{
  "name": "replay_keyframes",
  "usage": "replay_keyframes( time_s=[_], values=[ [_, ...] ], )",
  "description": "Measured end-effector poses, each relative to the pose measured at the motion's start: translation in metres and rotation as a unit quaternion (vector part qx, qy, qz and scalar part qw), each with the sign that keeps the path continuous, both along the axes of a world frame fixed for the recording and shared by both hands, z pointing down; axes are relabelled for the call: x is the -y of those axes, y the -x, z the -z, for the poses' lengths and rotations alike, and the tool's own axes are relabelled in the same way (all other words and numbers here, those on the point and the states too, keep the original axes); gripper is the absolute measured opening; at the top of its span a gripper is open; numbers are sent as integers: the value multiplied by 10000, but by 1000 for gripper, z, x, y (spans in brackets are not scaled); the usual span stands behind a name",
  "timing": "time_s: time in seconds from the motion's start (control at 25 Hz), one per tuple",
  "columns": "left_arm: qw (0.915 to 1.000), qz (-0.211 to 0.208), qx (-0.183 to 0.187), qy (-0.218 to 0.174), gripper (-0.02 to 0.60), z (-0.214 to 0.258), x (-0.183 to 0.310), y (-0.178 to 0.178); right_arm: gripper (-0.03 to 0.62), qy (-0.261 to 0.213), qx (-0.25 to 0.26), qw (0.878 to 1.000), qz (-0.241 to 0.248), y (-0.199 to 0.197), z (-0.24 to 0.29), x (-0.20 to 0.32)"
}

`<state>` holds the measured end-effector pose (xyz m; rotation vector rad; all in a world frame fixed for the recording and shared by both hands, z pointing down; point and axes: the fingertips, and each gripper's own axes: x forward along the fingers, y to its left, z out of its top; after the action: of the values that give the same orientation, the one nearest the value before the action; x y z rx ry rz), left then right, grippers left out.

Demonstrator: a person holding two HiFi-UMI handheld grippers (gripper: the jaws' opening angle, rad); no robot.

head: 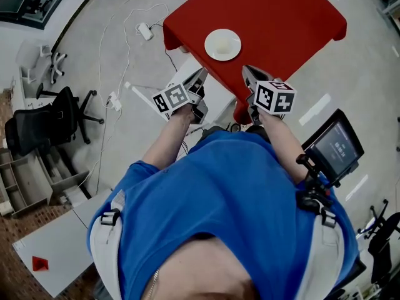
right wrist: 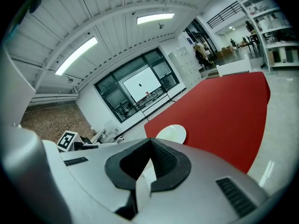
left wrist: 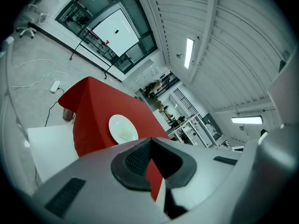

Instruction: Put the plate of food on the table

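Red table [head: 294, 17], white plate [head: 222, 44] near its front edge, contents unclear

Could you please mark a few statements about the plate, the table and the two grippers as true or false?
1. The plate lies on the red table. True.
2. The left gripper grips the plate. False: it is held apart from the plate, jaws together on nothing.
3. The right gripper has its jaws together. True.
4. The table is blue. False: it is red.
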<state>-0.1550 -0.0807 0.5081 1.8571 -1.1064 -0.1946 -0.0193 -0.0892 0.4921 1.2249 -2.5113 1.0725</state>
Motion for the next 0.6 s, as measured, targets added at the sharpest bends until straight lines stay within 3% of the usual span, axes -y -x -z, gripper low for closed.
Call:
replay_keyframes(
  time_s=[0.32, 0.48, 0.6],
  values=[
    [9998, -165, 21, -77, 8, -3, 6, -8, 2, -69, -102, 9999, -93, -8, -4, 3],
    [9996, -254, -8, -150, 8, 13, -17, 0, 2, -140, -176, 9996, -141, 2, 13, -24],
    [9995, -278, 0, -157, 8, 8, -2, -6, 2, -153, -167, 9996, -146, -3, 8, -9]
  ],
)
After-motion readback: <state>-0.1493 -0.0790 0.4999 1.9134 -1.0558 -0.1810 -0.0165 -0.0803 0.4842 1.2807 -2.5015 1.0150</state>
